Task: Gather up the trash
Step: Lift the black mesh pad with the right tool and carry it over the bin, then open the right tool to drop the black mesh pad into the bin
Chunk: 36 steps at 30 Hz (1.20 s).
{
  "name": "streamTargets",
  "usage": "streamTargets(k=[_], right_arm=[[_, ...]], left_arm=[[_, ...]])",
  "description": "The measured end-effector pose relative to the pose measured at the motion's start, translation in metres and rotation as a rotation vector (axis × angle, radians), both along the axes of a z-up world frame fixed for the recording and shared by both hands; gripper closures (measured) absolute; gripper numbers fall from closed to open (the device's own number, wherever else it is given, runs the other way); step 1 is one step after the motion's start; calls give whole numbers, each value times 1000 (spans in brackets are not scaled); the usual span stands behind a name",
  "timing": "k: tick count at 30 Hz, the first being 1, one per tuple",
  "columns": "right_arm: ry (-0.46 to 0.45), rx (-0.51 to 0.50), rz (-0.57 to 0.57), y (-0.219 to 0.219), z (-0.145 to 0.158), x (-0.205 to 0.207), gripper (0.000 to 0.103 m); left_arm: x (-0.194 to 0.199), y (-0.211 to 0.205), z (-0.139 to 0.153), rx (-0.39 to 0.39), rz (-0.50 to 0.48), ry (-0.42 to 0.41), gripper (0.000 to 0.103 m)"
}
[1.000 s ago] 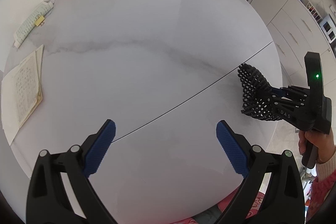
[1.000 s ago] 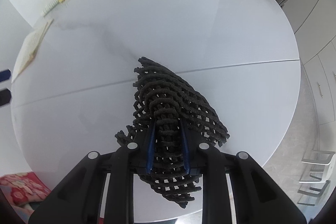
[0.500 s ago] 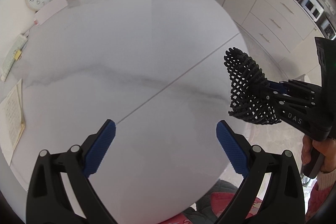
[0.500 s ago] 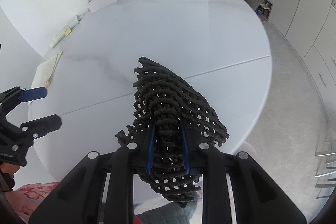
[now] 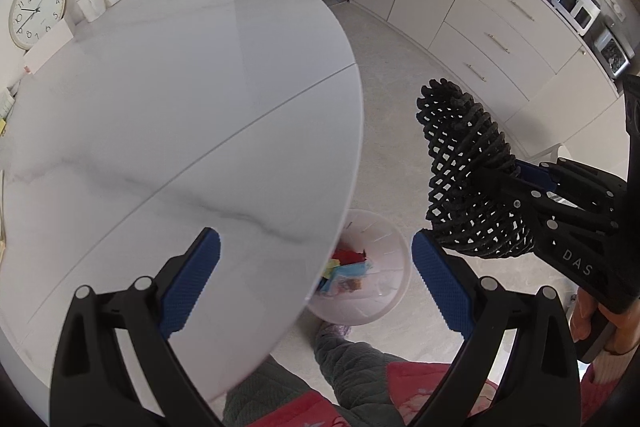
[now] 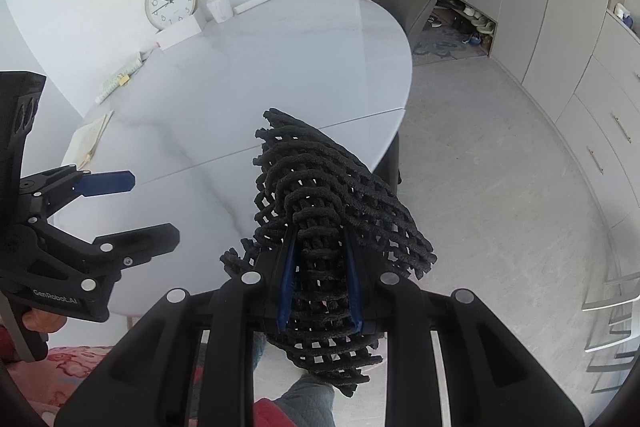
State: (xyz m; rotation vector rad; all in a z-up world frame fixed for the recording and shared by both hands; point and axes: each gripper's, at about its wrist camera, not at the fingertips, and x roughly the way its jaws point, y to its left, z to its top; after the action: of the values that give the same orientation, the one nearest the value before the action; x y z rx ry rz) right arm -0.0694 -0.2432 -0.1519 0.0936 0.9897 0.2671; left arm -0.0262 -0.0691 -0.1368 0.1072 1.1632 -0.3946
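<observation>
The right gripper (image 6: 320, 283) is clamped on a black foam mesh sleeve (image 5: 468, 179), carried off the worktop's (image 5: 168, 99) edge above the floor bin (image 5: 384, 303). It looks light, soft, springy; a bunched middle pinch suits. The left gripper (image 5: 316, 279) gapes empty.

A home dining room: marble table (image 5: 160, 107), wall cabinets (image 6: 560, 7), shoes (image 6: 476, 21) by the door.
</observation>
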Motion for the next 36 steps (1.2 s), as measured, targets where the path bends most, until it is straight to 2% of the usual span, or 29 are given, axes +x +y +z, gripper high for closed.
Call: streamTargets(k=[5,12,17,23,28,30,31,34,35,36], right_arm=[[-6,19,20,-19,-3,-8,79],[43,40,3,-38,-33,-15,76],[145,60,-13,-41,-89,-8,75],[311,106,-74,-38,-182,11,75],[368,103,-65,-16,-236,23,70],[395,89,-65,-6,-254,27,58],[405,86,-64,-2,-261,27,47],[429,62,-71,6,-277,30,24],[435,64,-75,7,-279,29,18],[440,74,-79,6,-279,29,17]], left_arm=[[-4,-27,-4,12,3,15,11],[-6,-40,-18,31,1,41,11],[-6,-46,-39,55,-19,63,11],[-7,-45,-61,77,-8,97,11],[-6,-44,-74,99,9,116,11],[-5,-42,-79,112,16,125,11],[-4,-42,-80,115,17,128,11],[-3,-42,-83,124,17,131,11],[-4,-43,-83,129,15,131,11],[-3,-44,-85,134,10,131,11]])
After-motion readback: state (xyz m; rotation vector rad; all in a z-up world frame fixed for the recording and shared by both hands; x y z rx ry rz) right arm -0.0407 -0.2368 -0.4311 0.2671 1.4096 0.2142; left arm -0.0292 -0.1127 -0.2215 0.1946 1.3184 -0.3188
